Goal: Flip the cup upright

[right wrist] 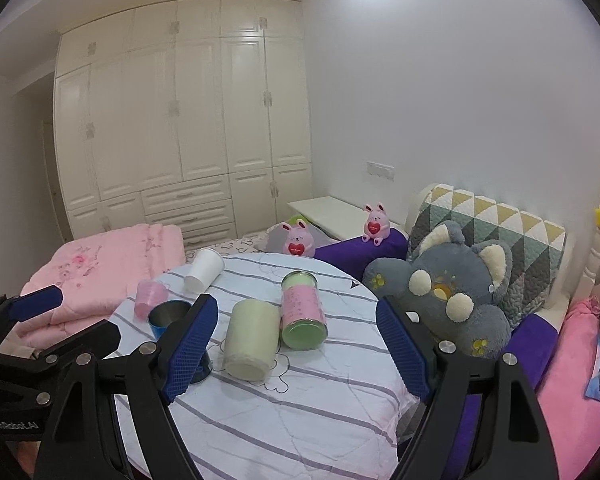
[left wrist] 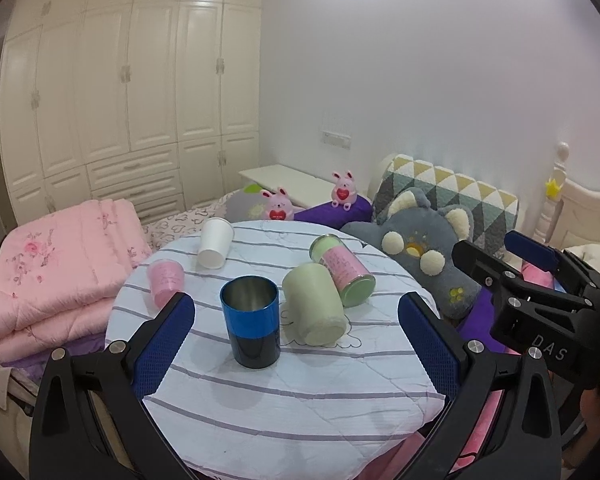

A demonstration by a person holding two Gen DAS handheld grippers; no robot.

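Pale-green cup (right wrist: 251, 342) lies on its side on the striped table (right wrist: 300, 420), base toward the cameras and long axis running away, straight ahead between the right gripper's (right wrist: 296, 346) spread, empty jaws, while the left gripper (left wrist: 296, 344), likewise spread, faces the upright blue cup (left wrist: 252, 320).

In the right wrist view the blue cup (right wrist: 168, 317) is largely hidden behind one pad of the right gripper (right wrist: 296, 344); only its rim and upper wall show. The left gripper (right wrist: 28, 320) is cut off by the left edge there. In the left wrist view the right gripper (left wrist: 540, 280) runs off the right edge. Print on the jar (left wrist: 342, 270) label is too small to read. The tabletop (left wrist: 280, 400) near edge is hidden behind the gripper frame.
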